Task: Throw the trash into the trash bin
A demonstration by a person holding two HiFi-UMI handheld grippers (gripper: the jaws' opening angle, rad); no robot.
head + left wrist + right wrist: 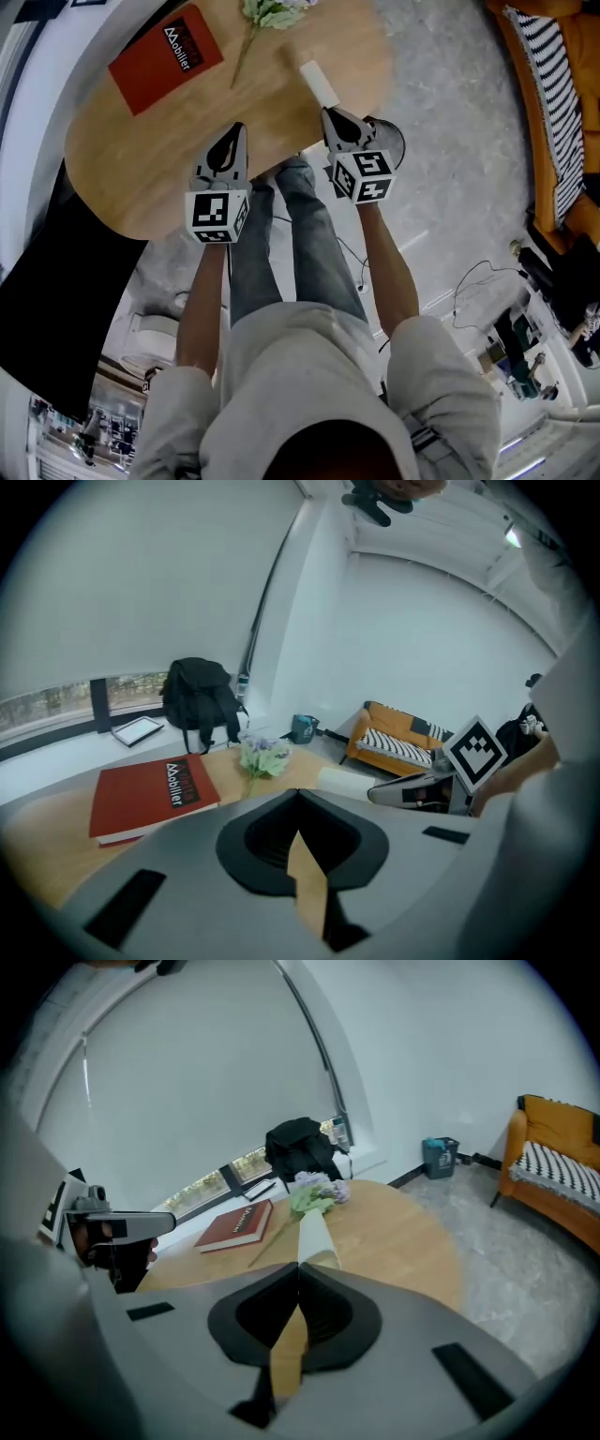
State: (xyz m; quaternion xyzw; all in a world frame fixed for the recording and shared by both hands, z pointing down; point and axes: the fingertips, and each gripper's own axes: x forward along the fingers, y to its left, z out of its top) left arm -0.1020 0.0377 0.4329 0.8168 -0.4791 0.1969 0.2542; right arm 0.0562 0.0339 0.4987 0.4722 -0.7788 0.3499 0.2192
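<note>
A white rolled paper (319, 84) lies on the round wooden table (141, 178), near its right edge. My right gripper (326, 111) is shut and empty, its tips just short of the roll's near end; in the right gripper view the roll (314, 1237) lies straight ahead of the tips (298, 1265). My left gripper (237, 126) hovers over the table's near edge, to the left of the roll (352, 782), jaws meeting at the tip (298, 794) with nothing between them. A small teal bin (439, 1157) stands on the floor by the far wall, also in the left gripper view (303, 727).
A red book (166, 58) and a bunch of flowers (272, 11) lie on the far part of the table. A black backpack (199, 700) sits by the window. An orange sofa (553, 94) stands to the right. Cables lie on the grey floor (450, 112).
</note>
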